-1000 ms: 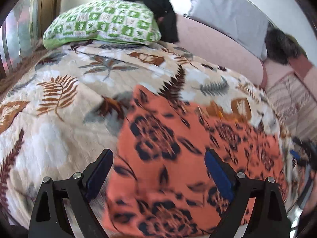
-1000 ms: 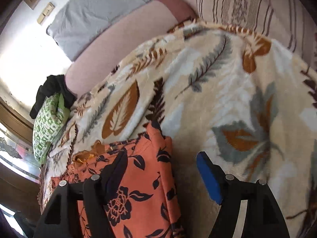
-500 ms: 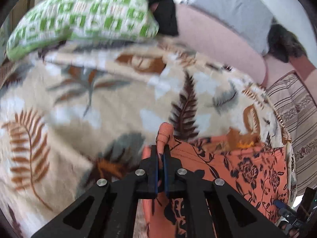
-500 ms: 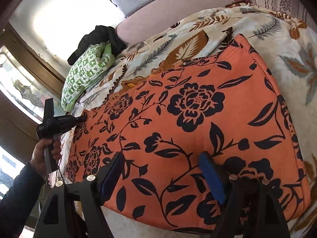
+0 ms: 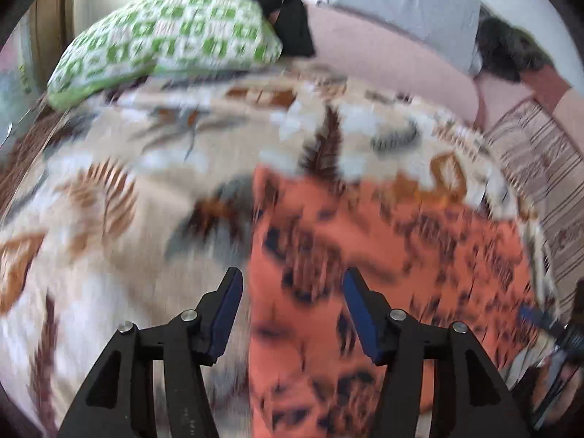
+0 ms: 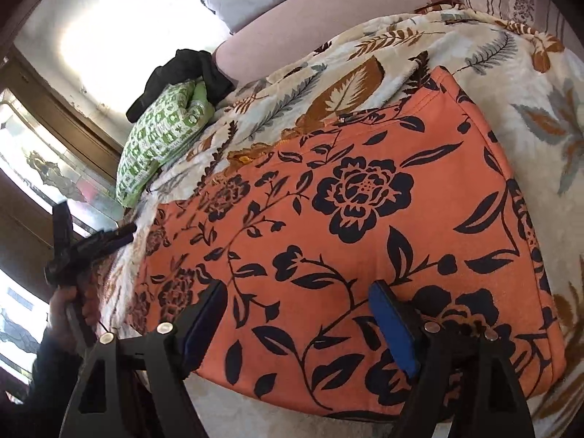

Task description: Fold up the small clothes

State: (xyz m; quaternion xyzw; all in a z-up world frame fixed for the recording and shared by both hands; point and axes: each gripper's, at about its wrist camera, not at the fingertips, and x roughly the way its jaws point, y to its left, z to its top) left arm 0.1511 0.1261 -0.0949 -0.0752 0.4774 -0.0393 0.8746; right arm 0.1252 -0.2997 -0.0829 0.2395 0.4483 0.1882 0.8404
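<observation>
- now your left gripper (image 5: 292, 314) has just been opening; its jaws stand apart, nothing pinched, the orange floral garment (image 6: 350, 241) lying beneath them.
- your right gripper (image 6: 299, 323) hangs released over the garment's near edge, spread on the leaf-print blanket (image 6: 540, 116).

Matt orange floral cloth garment (image 6: 365, 197) on a fuzzy leaf-print blanket (image 6: 540, 84); green-checked cloth pillow (image 5: 164, 43)

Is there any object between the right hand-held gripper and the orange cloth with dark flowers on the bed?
Nothing visible stands in the way. The right hand-held gripper is open directly over the near edge of the orange flower-patterned cloth, which lies flat on the leaf-patterned blanket. No other object lies on the cloth.
</observation>
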